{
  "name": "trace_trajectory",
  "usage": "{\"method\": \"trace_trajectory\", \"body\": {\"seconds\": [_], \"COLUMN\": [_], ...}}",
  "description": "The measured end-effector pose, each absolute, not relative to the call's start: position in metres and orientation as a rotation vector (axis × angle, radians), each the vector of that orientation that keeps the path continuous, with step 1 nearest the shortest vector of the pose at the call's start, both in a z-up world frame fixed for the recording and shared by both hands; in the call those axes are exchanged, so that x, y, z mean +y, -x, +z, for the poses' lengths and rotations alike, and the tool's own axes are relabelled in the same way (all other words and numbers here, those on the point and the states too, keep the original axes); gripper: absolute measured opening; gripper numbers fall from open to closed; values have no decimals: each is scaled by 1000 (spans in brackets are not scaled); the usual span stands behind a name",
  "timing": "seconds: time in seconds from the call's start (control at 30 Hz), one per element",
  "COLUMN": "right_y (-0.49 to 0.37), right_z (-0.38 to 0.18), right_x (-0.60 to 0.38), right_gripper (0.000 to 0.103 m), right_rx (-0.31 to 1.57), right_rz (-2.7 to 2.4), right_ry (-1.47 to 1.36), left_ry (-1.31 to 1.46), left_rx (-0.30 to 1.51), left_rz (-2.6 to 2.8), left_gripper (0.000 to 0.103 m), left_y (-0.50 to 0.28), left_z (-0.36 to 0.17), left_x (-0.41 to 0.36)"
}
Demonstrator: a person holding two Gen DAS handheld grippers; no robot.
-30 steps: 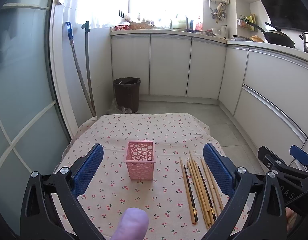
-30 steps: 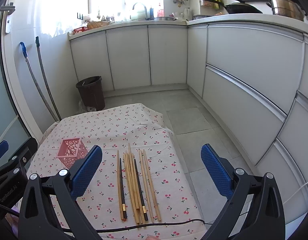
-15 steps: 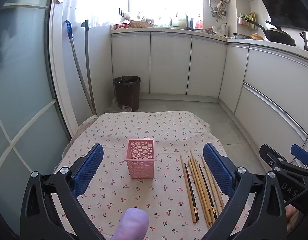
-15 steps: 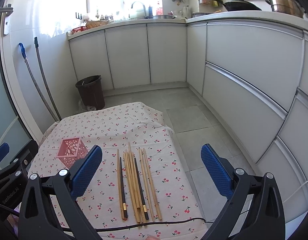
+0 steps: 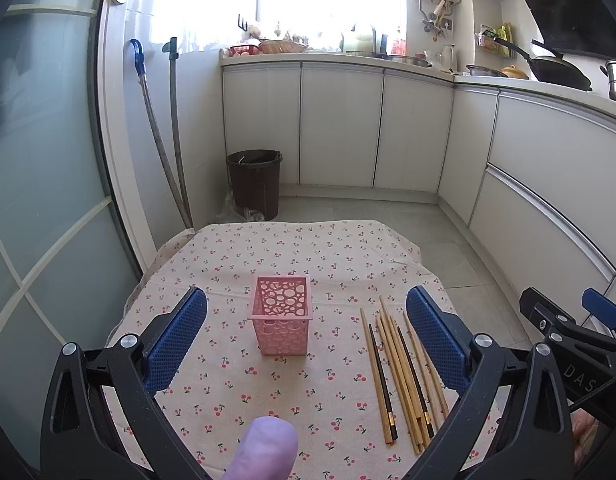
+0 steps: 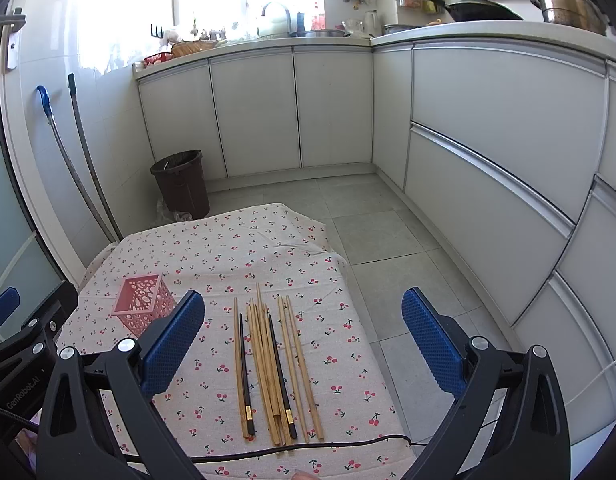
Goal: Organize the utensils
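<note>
A pink perforated holder [image 5: 283, 320] stands upright and empty on the cherry-print tablecloth [image 5: 291, 252]. Several chopsticks [image 5: 400, 364], mostly bamboo with two dark ones, lie side by side to its right. My left gripper [image 5: 305, 344] hovers open above the near side of the cloth, the holder showing between its fingers. In the right wrist view the chopsticks [image 6: 273, 364] lie between the open fingers of my right gripper [image 6: 303, 344], with the holder [image 6: 143, 308] to the left. Neither gripper holds anything.
A dark bin [image 5: 255, 182] and two leaning poles [image 5: 163, 148] stand beyond the table. White cabinets [image 5: 340, 128] line the back and right. A black cable [image 6: 267, 450] runs along the near table edge. A gloved fingertip [image 5: 267, 450] shows at the bottom.
Both views have shifted only slightly; the holder and chopsticks lie where they were, and both grippers remain open.
</note>
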State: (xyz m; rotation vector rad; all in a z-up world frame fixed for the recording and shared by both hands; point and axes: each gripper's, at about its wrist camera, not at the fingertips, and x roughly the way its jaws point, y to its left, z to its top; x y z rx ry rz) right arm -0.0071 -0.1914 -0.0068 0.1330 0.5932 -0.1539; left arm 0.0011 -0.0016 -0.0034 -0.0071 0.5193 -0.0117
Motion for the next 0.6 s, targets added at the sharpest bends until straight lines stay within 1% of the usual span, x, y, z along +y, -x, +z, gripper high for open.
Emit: {"method": "trace_trajectory", "body": {"seconds": [0.6], "right_y": [8], "right_z": [-8], "right_x": [-190], "right_gripper": [96], "right_rx": [596], "right_rz": [-153], "right_ry": [-132], "left_ry": [7], "left_rx": [521], "left_rz": [-11], "left_gripper": [96], "left_y": [-1], "left_z": [-3], "left_x": [-1]}}
